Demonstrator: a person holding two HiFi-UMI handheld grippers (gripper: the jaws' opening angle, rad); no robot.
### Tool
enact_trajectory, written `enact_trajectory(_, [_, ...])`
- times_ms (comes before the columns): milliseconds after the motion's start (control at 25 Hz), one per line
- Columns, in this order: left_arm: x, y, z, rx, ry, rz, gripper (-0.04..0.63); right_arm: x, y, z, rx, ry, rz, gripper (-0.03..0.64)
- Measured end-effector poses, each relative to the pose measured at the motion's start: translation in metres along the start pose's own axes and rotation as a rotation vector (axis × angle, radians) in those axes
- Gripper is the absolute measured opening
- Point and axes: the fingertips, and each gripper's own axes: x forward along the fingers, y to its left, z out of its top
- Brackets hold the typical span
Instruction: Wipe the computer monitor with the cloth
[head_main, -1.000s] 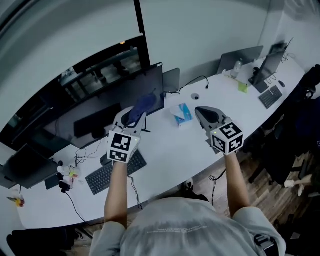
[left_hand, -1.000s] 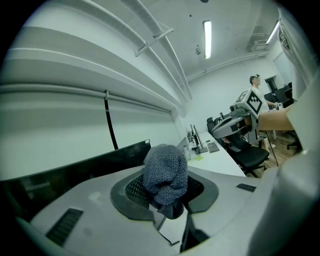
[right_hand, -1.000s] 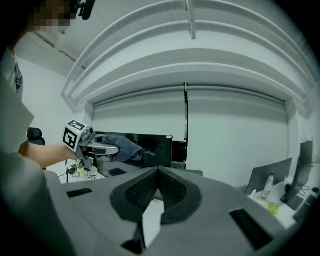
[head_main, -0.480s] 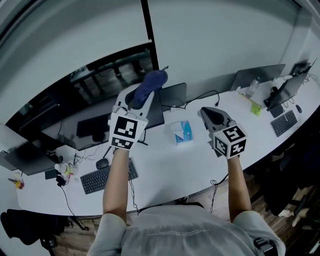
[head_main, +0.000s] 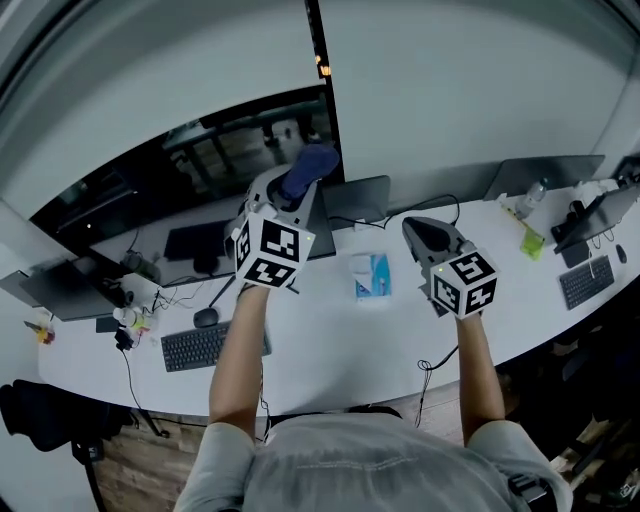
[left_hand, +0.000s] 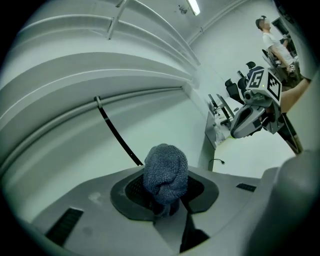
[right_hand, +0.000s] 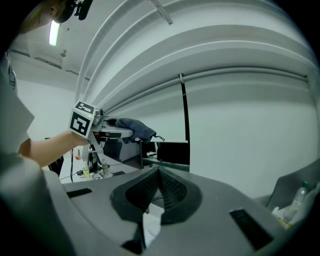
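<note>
A blue cloth (head_main: 309, 166) bunches out of my left gripper (head_main: 297, 188), which is shut on it and held up in front of the top right part of the dark computer monitor (head_main: 195, 243). In the left gripper view the cloth (left_hand: 166, 175) fills the space between the jaws and points at the pale wall. My right gripper (head_main: 421, 232) hovers over the white desk (head_main: 330, 340) to the right, jaws shut with nothing in them. The right gripper view shows the left gripper (right_hand: 127, 131) with the cloth (right_hand: 134, 127) beside the monitor (right_hand: 123, 152).
A tissue box (head_main: 371, 276) lies between the grippers. A keyboard (head_main: 203, 346), a mouse (head_main: 205, 318) and cables sit at the left. A laptop (head_main: 362, 198) stands behind; another laptop (head_main: 545, 175) and keyboard (head_main: 585, 281) are at the far right. A black chair (head_main: 40, 415) is at the lower left.
My left gripper has lifted the cloth from desk height up to the monitor's upper right part. The right gripper has stayed about where it was, still shut.
</note>
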Motion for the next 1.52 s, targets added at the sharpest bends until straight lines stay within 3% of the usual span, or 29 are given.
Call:
enact_trajectory(280, [0.003, -0.005, -0.008, 0.005, 0.036, 0.021, 0.114, 0.009, 0.001, 0.004, -0.018, 0.003, 0.052, 0.000])
enact_trajectory(520, [0.007, -0.006, -0.011, 0.092, 0.092, 0.030, 0.110, 0.013, 0.001, 0.009, -0.017, -0.005, 0.054, 0.000])
enact_trajectory(1000, [-0.006, 0.012, -0.025, -0.021, 0.067, 0.043, 0.110, 0.035, 0.021, 0.011, -0.048, 0.010, 0.099, 0.000])
enact_trajectory(1520, [-0.026, 0.031, -0.045, -0.043, 0.067, 0.055, 0.110, 0.066, 0.041, 0.036, -0.033, -0.031, 0.111, 0.000])
